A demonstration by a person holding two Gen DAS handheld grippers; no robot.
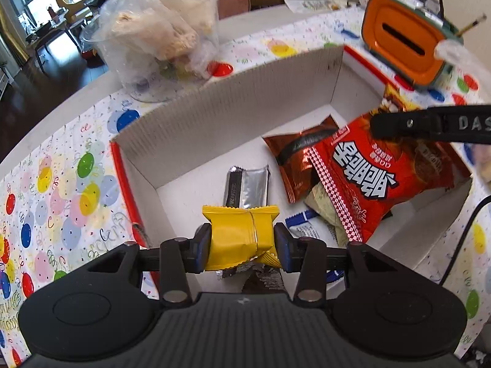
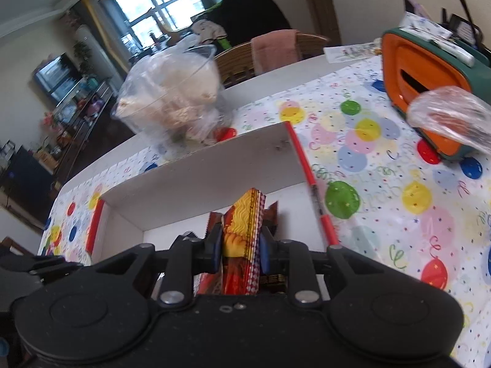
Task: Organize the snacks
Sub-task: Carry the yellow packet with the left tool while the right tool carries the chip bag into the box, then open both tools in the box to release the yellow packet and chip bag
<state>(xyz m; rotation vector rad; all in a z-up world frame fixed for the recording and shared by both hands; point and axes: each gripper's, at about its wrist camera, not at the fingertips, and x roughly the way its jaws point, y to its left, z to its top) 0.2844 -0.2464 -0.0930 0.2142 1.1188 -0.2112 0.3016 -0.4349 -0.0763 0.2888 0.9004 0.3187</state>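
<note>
My left gripper point(image 1: 242, 239) is shut on a small yellow snack packet point(image 1: 242, 233) and holds it above the near end of a white cardboard box point(image 1: 233, 104). In the box lie a silver packet point(image 1: 248, 187), a dark red-brown packet point(image 1: 297, 156), a blue-white packet point(image 1: 302, 224) and a big red snack bag point(image 1: 377, 171). My right gripper point(image 2: 241, 251) is shut on the edge of that red snack bag point(image 2: 245, 230), inside the box point(image 2: 199, 168). The right gripper's finger point(image 1: 429, 124) shows in the left wrist view above the red bag.
A clear cup of bagged snacks point(image 1: 159, 33) stands behind the box; it also shows in the right wrist view point(image 2: 175, 104). An orange and green container point(image 1: 405, 40) stands at the back right. The balloon-print tablecloth point(image 2: 383, 184) covers the table. A black cable point(image 1: 460, 239) lies right of the box.
</note>
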